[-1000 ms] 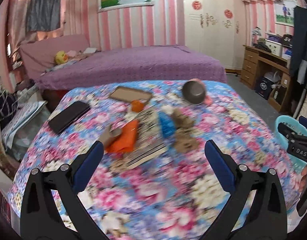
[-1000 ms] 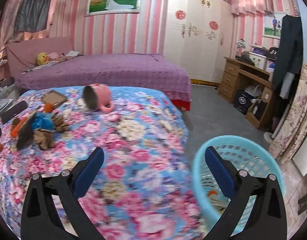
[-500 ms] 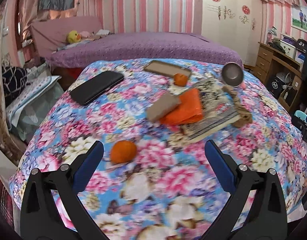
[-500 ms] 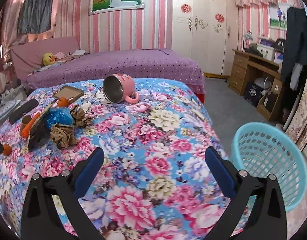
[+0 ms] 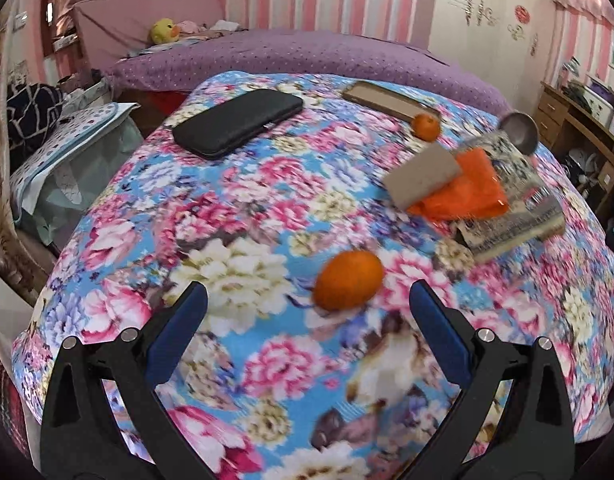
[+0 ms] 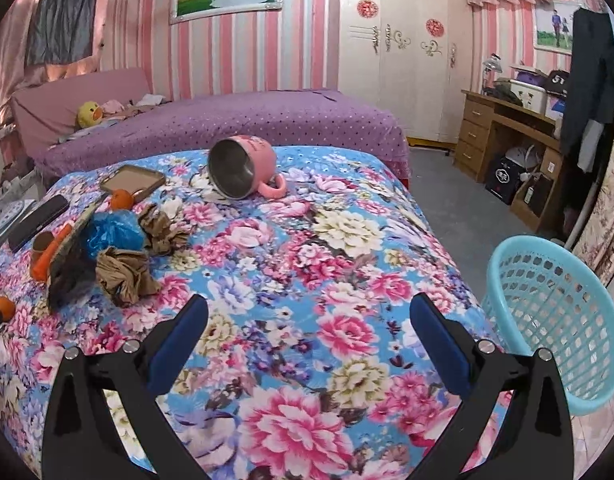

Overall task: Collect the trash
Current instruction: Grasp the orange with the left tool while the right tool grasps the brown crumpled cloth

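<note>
A: While the left gripper (image 5: pixel 307 312) was held with its blue-padded fingers spread wide apart, nothing was clasped between them. An orange fruit (image 5: pixel 349 280) was seen just ahead of the gap, resting on the floral cloth (image 5: pixel 227 216), slightly blurred.

B: And the right gripper (image 6: pixel 307 312)?

A: Its fingers were likewise spread, and nothing was gripped. Only bare floral cloth was framed between them.

B: Where was the trash located?

A: In the right wrist view, two crumpled brown paper wads (image 6: pixel 125 272) and a crumpled blue bag (image 6: pixel 113 232) were grouped at the left part of the cloth, well apart from the right gripper. An orange wrapper (image 5: pixel 463 192) was laid over a patterned book (image 5: pixel 515 208) in the left wrist view, with a grey card (image 5: pixel 425 174) overlapping the wrapper's near edge.

B: What else was recorded farther out?

A: A black case (image 5: pixel 239 122) was placed at the far left, a brown tray (image 5: pixel 387 98) beyond it, and a second orange fruit (image 5: pixel 426 127) just beside the tray. A pink mug (image 6: pixel 243 166) was lying on its side, its steel mouth turned toward the camera. A light-blue basket (image 6: pixel 555 320) was stood off the cloth's right edge, on the floor. A purple bed (image 6: pixel 235 120) was seen behind.
</note>
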`<state>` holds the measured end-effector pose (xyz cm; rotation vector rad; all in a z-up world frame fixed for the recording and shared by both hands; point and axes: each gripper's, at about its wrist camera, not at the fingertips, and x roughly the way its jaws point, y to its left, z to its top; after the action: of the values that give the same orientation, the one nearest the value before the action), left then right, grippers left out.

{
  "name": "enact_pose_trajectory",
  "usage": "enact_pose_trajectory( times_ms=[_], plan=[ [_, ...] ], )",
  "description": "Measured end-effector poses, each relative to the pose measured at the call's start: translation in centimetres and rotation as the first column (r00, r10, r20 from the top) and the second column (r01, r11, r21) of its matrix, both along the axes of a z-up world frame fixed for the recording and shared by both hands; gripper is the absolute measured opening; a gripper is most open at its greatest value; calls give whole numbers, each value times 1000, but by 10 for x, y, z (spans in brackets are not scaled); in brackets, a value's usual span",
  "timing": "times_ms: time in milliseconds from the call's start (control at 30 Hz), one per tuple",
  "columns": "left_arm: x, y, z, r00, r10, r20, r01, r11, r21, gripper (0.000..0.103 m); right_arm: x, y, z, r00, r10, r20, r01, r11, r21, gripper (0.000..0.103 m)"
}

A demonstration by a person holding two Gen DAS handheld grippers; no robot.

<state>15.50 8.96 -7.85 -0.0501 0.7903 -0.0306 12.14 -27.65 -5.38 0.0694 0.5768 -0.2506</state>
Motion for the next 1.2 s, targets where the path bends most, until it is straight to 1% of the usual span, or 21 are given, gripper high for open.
enact_pose_trajectory(
  times_ms=[67,100,133,167,200,233,267,300,333,400,467,533,633,800,967,1067,1133,1200],
  plan=[
    [4,3,-1,1000,9,-2,-9,1000,-27,95,2,3,0,1000,8,-3,-8,1000,-10,99],
    [5,4,-2,1000,10,-4,-10,999,-37,88,3,5,-1,1000,17,-5,-17,1000,-15,99],
    [6,3,-3,1000,7,-7,-7,999,-42,85,4,6,-1,1000,26,-9,-26,999,-18,99],
    [7,1,-4,1000,-2,-14,2,999,-43,78,4,7,-1,1000,29,-9,-29,999,-18,99],
    [7,-2,-5,1000,-12,-20,12,999,-34,75,4,7,-2,999,32,-8,-32,999,-16,99],
    [8,-8,-6,999,-22,-24,22,1000,-11,74,4,6,-2,999,35,-7,-35,999,-12,99],
    [8,-11,-7,999,-29,-27,29,1000,4,70,3,5,-2,999,38,-6,-38,999,-5,99],
    [8,-17,-8,999,-41,-30,42,999,27,62,4,5,-2,999,39,-8,-39,999,0,99],
    [8,-21,-8,998,-55,-29,57,998,41,57,4,4,-2,999,40,-11,-40,999,5,99],
    [7,-25,-7,997,-79,-27,80,996,33,37,4,5,-2,999,49,-10,-49,999,18,99],
    [7,-26,-5,995,-90,-30,90,996,18,31,5,8,-2,998,63,-11,-63,998,25,99],
    [8,-25,-4,995,-92,-33,92,996,8,30,7,13,-2,996,84,-14,-84,996,26,98],
    [11,-24,-1,997,-67,-27,68,998,7,30,11,22,0,993,116,-12,-116,993,30,98],
    [14,-24,13,1000,-10,25,9,1000,24,30,20,45,1,983,184,-17,-184,983,11,98],
    [16,-29,25,998,12,59,-14,999,35,30,34,70,-3,963,261,-59,-262,965,-5,98],
    [14,-33,30,997,15,77,-19,999,51,30,45,82,-5,954,284,-92,-287,957,-27,98],
    [16,-32,31,996,26,85,-31,998,54,30,53,87,-7,949,296,-110,-299,954,-15,97],
    [17,-31,31,995,38,88,-44,997,68,30,60,89,-8,941,317,-118,-317,948,13,93]
  ],
)
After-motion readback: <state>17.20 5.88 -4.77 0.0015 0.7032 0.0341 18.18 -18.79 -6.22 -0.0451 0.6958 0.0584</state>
